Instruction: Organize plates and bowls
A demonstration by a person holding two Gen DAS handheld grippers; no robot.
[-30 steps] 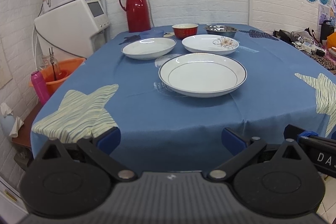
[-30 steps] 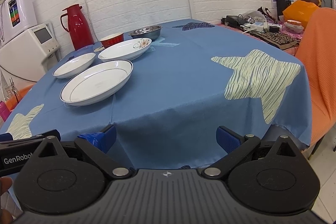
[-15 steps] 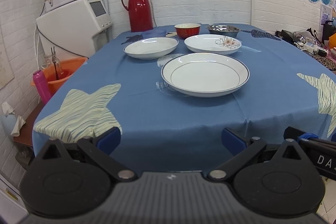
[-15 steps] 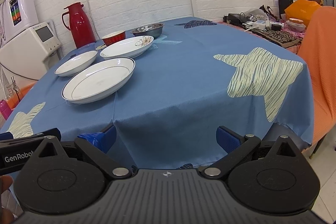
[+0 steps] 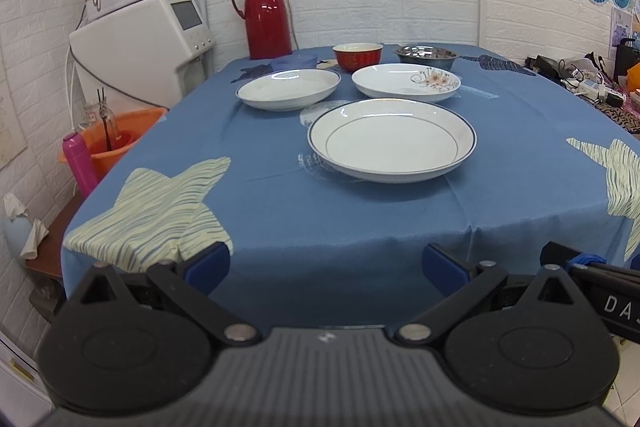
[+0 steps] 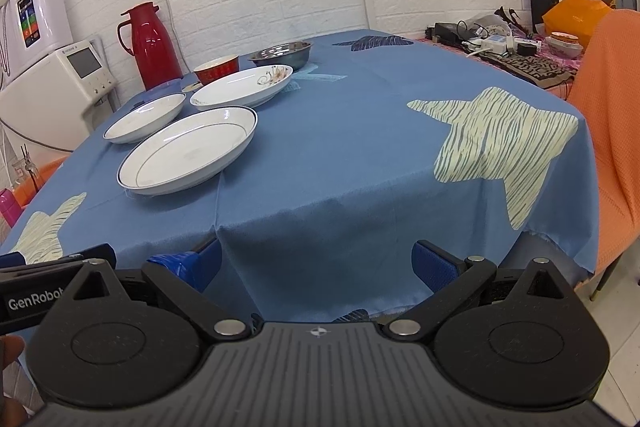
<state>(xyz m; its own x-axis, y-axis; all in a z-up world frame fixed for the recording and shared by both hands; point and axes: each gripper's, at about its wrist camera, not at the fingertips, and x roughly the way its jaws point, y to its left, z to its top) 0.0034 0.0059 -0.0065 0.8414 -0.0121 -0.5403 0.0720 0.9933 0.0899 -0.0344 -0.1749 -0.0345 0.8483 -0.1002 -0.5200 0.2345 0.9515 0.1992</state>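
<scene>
Surface (image 5: 360,227): three plates (image 5: 392,141) and three bowls (image 5: 358,55) lie unstacked beyond the near plate, none sorted yet; both hand-held grippers (image 5: 326,261) (image 6: 316,263) open, empty.

Surface: a table (image 5: 360,227) under a blue tablecloth (image 5: 280,195) printed with pale striped stars
Nearest dish: a large white plate (image 5: 392,139) with a dark rim line, near the front edge
Behind it, left: a smaller white plate (image 5: 288,89), apart from the large one
Behind it, right: a white floral plate (image 5: 406,82) with a flower print on its right side
Far row: a small blue bowl (image 5: 294,60), a red bowl (image 5: 358,56) and a metal bowl (image 5: 426,55), left to right
Far left corner: a red thermos jug (image 5: 266,15), upright
</scene>
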